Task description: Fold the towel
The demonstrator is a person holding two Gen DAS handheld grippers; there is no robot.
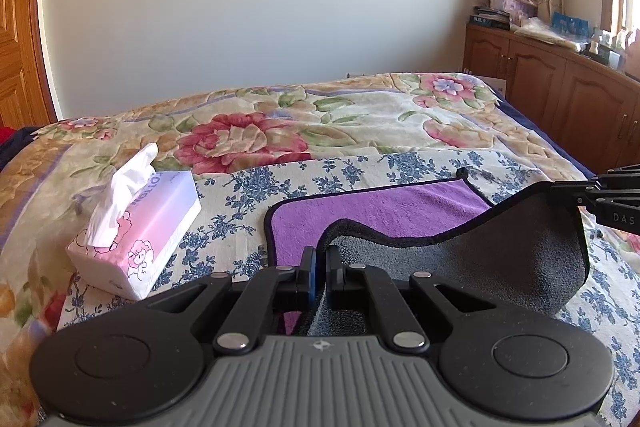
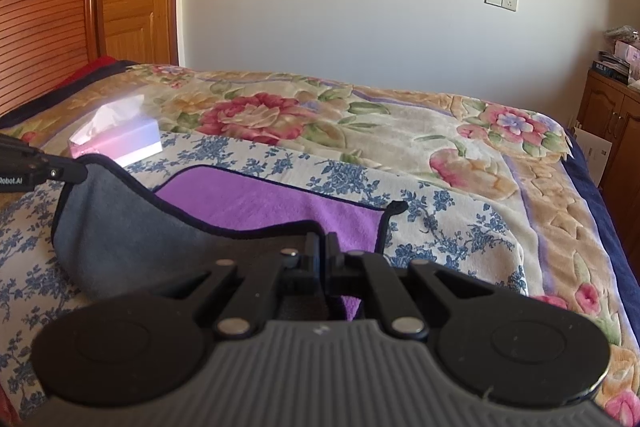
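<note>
Both claws pinch the microfibre towel's (image 1: 380, 211) near corners, left gripper (image 1: 319, 269) and right gripper (image 2: 323, 255) level, its far edge lying straight ahead.

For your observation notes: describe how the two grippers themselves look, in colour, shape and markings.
Both the left gripper and right gripper are matte black, with linkage bars on silver rivets, two round discs and a ribbed grey body. The left one has a blue pad. White lettering marks their sides.

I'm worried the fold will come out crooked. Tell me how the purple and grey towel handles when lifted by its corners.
Likely floppy: the towel sags in a curve between the left gripper and the right gripper. Probably light, since two corner pinches hold it up. Its fleecy surface should grip rather than slip.
</note>
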